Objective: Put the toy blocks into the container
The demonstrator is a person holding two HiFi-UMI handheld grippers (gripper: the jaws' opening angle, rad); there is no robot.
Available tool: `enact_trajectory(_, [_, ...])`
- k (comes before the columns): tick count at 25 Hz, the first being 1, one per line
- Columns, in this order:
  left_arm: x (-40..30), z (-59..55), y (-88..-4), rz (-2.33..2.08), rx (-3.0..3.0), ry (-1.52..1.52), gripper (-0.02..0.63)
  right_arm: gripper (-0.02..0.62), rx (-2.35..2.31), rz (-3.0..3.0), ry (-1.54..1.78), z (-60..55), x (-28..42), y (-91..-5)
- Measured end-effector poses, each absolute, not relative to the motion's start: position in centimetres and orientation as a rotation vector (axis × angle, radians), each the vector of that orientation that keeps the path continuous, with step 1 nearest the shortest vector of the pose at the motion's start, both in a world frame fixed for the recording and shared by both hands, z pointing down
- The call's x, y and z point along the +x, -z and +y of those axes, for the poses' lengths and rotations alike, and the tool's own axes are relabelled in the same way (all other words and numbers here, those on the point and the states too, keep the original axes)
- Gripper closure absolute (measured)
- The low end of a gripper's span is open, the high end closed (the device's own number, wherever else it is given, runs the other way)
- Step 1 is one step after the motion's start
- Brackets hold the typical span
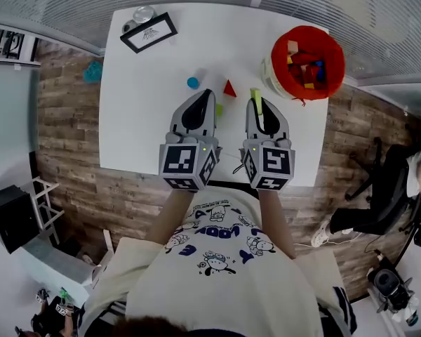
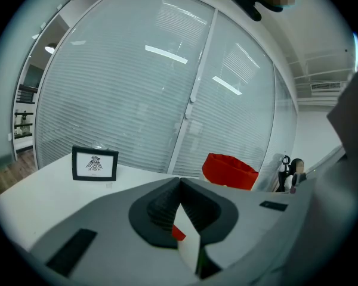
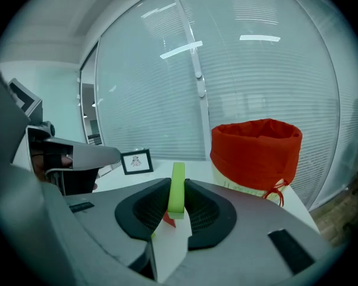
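Now our right gripper (image 3: pixel 178 182), clamped on the upright green block (image 3: pixel 177 196), stands just short and left of the container (image 3: pixel 256 159).

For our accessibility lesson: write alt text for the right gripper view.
The right gripper clamps a lime-green block upright between its jaws. Beyond it, on a white table, stand a red fabric container and a framed picture.

On table (image 1: pixel 147 132), far-right corner: container (image 1: pixel 335 51), blocks (image 1: pixel 305 67) inside. Far-left corner: frame (image 1: pixel 149 32), jar (image 1: pixel 143 14) just behind it. Mid-table: round block (image 1: pixel 193 83), wedge block (image 1: pixel 229 88) near on its right, not touching. Before these: left gripper (image 1: pixel 208 95), right gripper (image 1: pixel 257 105) beside it on the right, flat block (image 3: pixel 177 183) upright between right jaws.
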State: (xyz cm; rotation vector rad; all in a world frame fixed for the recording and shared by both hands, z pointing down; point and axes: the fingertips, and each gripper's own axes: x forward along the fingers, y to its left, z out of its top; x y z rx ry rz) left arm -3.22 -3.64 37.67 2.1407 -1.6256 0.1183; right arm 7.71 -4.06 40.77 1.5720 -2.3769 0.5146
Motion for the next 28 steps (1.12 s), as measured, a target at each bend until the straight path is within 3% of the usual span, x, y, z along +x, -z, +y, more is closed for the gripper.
enact_trajectory(28, [4.3, -8.3, -31.5, -1.521, 2.385, -0.053, 0.575, 0.531, 1.814, -2.368, -0.313, -8.1, 15.0, -33.5])
